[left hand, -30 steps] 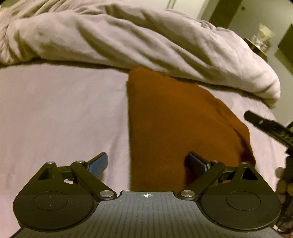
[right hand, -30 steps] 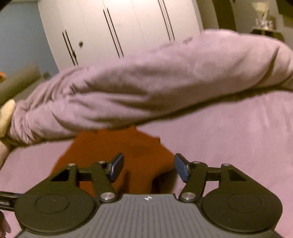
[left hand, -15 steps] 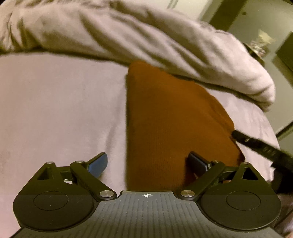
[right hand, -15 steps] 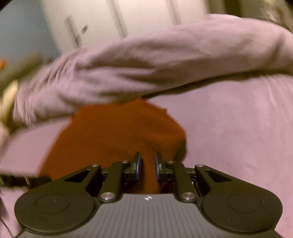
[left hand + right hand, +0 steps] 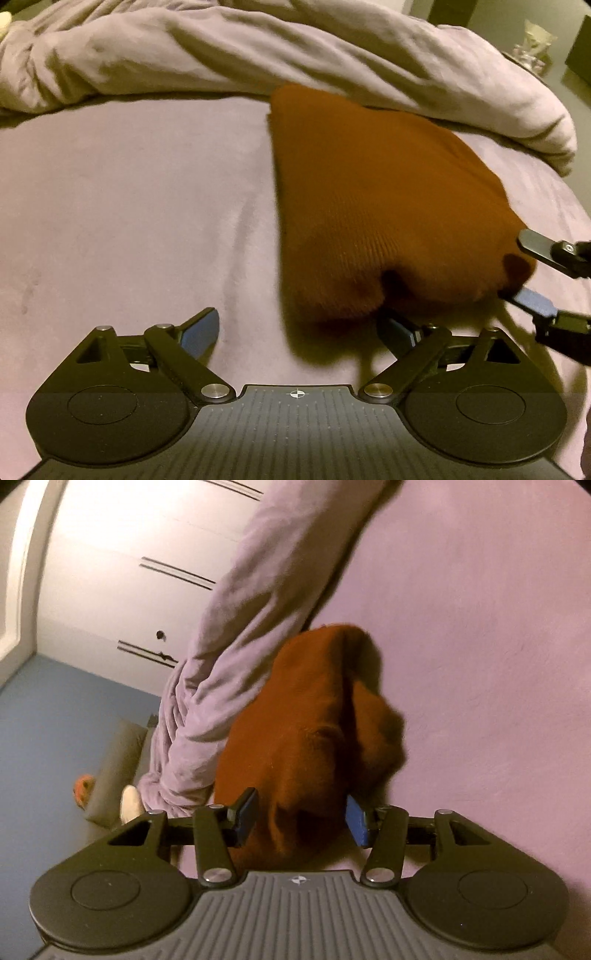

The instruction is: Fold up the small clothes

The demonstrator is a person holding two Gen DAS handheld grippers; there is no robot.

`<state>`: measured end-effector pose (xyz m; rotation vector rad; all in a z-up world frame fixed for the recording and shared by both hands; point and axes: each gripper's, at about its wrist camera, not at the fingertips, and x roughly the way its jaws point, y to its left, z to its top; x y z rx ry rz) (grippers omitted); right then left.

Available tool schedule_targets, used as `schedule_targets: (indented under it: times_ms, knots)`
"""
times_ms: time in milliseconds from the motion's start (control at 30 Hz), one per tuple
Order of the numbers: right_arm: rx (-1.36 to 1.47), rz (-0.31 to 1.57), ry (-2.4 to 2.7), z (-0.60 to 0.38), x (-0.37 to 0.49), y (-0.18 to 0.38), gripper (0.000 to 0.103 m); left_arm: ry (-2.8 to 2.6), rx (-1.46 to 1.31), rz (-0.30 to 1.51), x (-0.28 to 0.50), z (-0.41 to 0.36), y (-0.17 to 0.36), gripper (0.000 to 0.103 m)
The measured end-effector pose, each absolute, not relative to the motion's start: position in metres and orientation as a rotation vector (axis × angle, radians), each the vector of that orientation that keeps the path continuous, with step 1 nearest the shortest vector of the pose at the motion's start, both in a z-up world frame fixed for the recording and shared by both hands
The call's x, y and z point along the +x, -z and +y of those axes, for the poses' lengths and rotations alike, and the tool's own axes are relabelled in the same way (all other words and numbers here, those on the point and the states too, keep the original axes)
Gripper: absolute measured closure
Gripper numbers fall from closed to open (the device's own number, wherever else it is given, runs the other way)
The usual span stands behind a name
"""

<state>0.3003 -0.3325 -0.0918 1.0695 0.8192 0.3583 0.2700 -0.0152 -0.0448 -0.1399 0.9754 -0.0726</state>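
- The rust-brown knit garment [image 5: 373, 206] lies on the mauve bedsheet [image 5: 129, 221], its far end at twelve o'clock touching the bunched duvet [image 5: 295, 55].
- The right gripper [image 5: 301, 818] is clenched on the garment's near corner, lifting it.
- The left gripper [image 5: 303, 328] is spread wide, gripping nothing, its right finger tucked under the garment's near edge.
- A white wardrobe [image 5: 129, 572] stands beyond, at ten o'clock.

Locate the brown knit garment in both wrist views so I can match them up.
Left wrist view: the brown knit garment fills the centre right, running from the rumpled duvet down to the right gripper at the frame's right edge.
Right wrist view: the garment sits at centre, bunched between the gripper's pads.
Shared landmark: the duvet, touching the garment's far end in both.
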Motion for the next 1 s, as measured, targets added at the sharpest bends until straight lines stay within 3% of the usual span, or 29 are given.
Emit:
schedule_targets:
  times_ms: [233, 433, 533, 567, 600, 800, 1000]
  knots:
    - [1.309, 0.837, -0.395, -0.331, 0.297, 0.116, 0.051, 0.043, -0.194, 0.967, 0.272, -0.011, 0.047, 0.007]
    - [1.325, 0.784, -0.357, -0.322, 0.301, 0.113, 0.052, 0.028, -0.209, 0.972, 0.275, -0.003, 0.049, 0.006]
    - [1.381, 0.776, -0.306, -0.323, 0.305, 0.124, 0.065, 0.019, -0.221, 0.982, 0.279, -0.002, 0.052, 0.006]
    - [1.377, 0.775, -0.290, -0.323, 0.306, 0.124, 0.076, 0.018, -0.212, 0.980, 0.280, -0.003, 0.053, 0.006]
    - [1.357, 0.772, -0.281, -0.323, 0.309, 0.122, 0.083, 0.018, -0.201, 0.978, 0.281, -0.003, 0.053, 0.006]
    - [0.736, 0.549, -0.256, -0.307, 0.305, 0.041, 0.087, 0.024, -0.194, 0.964, 0.276, 0.000, 0.055, 0.006]
    - [0.618, 0.660, -0.175, -0.316, 0.314, 0.075, 0.087, 0.046, -0.156, 0.964, 0.271, 0.001, 0.057, 0.005]
